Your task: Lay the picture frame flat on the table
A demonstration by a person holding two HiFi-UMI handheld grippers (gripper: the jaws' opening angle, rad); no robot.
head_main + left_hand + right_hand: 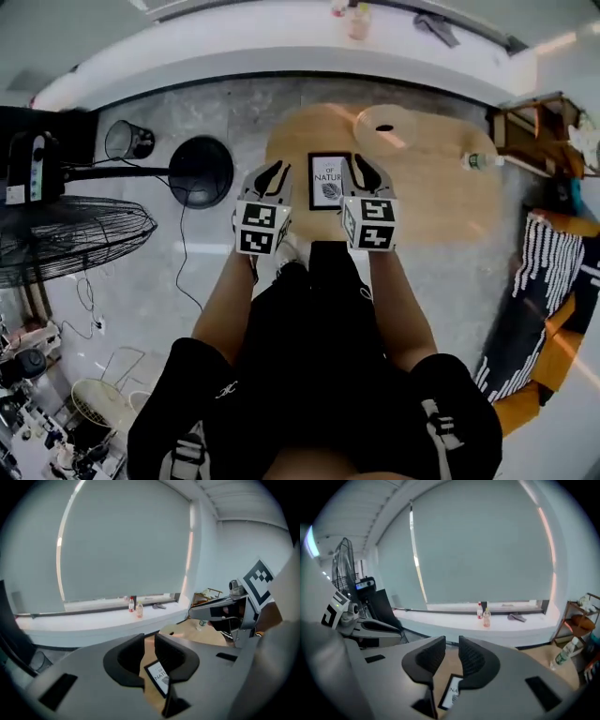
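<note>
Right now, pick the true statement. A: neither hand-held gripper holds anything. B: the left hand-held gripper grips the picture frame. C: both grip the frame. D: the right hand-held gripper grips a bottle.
A: the picture frame sits on the table between the left hand-held gripper and the right hand-held gripper, and each gripper view shows jaws slightly apart with nothing between them.

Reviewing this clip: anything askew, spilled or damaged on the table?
Nothing stands out. The picture frame sits square on the wooden table, print intact, nothing spilled around it. The left tool and right tool hover near it, jaws apart, empty.
</note>
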